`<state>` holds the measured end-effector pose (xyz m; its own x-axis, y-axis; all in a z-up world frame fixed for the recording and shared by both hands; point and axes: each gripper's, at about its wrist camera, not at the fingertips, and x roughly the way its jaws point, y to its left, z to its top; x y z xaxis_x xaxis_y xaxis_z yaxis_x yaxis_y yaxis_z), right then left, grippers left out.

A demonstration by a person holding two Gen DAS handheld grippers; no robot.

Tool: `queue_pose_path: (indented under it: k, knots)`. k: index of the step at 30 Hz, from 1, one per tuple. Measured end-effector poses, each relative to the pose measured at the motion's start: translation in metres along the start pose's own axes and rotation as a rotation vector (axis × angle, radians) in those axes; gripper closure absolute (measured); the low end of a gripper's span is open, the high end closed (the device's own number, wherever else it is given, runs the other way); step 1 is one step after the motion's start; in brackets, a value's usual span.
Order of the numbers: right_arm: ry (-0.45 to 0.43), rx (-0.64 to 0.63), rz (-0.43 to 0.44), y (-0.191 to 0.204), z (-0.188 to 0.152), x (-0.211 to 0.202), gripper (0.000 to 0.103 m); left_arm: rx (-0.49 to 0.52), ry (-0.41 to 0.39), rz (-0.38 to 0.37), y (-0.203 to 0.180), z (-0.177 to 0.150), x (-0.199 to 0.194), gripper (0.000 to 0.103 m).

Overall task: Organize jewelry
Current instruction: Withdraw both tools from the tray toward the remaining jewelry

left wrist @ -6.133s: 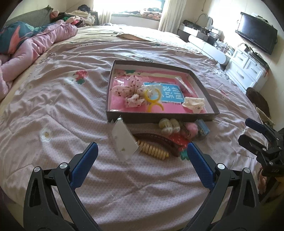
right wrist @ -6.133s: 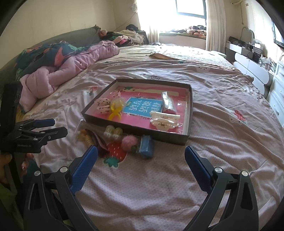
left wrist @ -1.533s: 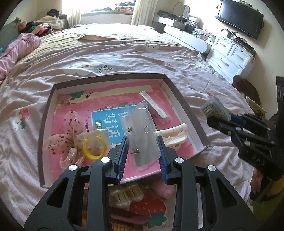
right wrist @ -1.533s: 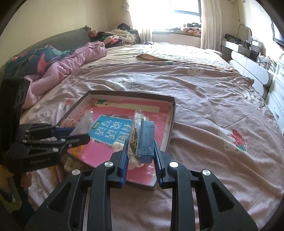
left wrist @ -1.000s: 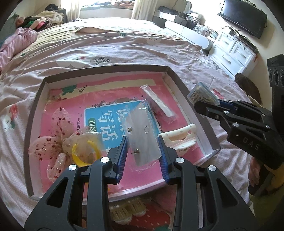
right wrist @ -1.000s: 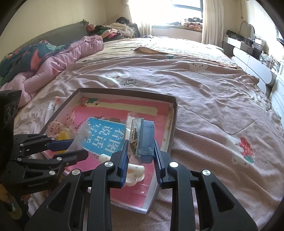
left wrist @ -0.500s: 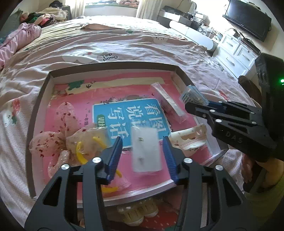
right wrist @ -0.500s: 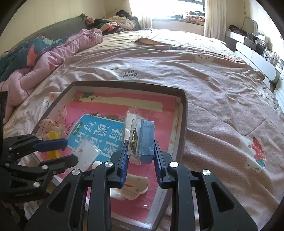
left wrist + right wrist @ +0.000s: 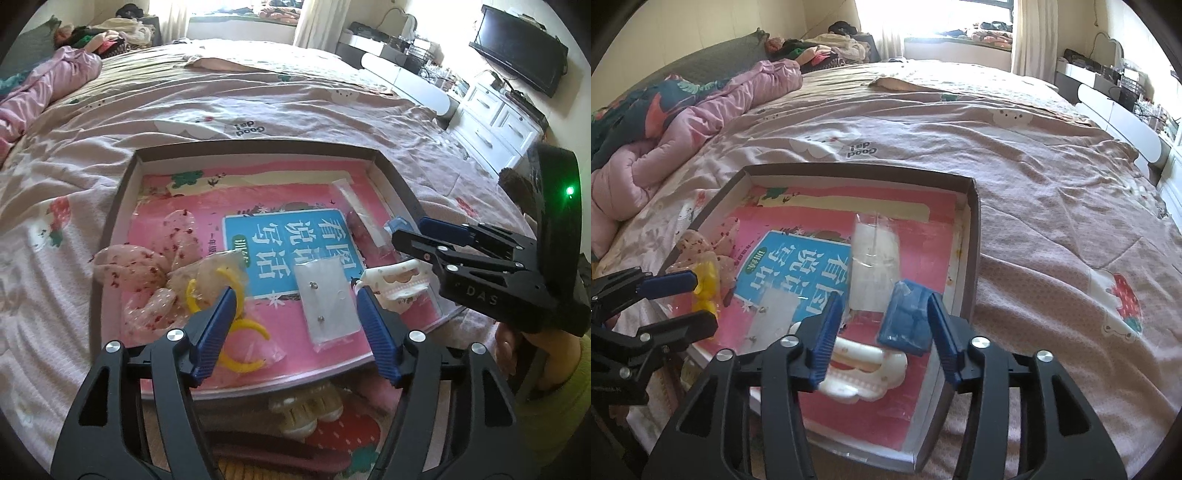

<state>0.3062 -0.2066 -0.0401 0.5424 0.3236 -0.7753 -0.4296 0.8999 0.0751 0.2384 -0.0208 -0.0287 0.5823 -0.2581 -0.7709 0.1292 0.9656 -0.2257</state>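
From your left wrist camera, your left claw stands apart, its jaws having just been opening, and the clear earring packet lies flat between them on the floor of the box, touching neither pad. Just left of the claw sits the yellow ring in its bag, with the pink spotted bow beyond it. Off to the right your right claw hovers over the box's right side, just above the white hair clip. Below the claw, outside the box, more hair clips rest on the bed. From your right wrist camera, your right claw is also apart, jaws having just been opening; the blue packet lies between them in the box's near right corner, close to the right pad, though you cannot tell whether it touches it. The white hair clip lies just under the claw, and your left claw shows at the left edge.
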Motion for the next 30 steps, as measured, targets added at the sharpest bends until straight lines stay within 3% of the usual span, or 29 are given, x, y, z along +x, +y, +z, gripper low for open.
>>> queue_pose_path:
  k: [6,8,11,13,15,30]
  knots:
    - [-0.051,0.010,-0.013,0.002,-0.004,-0.026,0.028,-0.016,-0.022,0.013,0.002,-0.005,-0.018,0.034]
    - [-0.069,0.014,-0.018,0.002,-0.006,-0.035,0.019,-0.023,-0.031,0.019,0.003,-0.008,-0.025,0.026]
    - [-0.095,0.018,-0.027,0.004,-0.009,-0.049,0.012,-0.034,-0.045,0.029,0.006,-0.012,-0.036,0.018]
    - [-0.106,0.022,-0.031,0.005,-0.011,-0.058,0.009,-0.049,-0.052,0.036,0.008,-0.015,-0.043,0.018]
    - [-0.116,0.023,-0.032,0.006,-0.013,-0.065,0.009,-0.059,-0.054,0.047,0.010,-0.020,-0.048,0.010]
    - [-0.168,-0.001,-0.022,0.027,-0.032,-0.119,0.009,-0.084,-0.103,0.080,0.018,-0.045,-0.090,0.011]
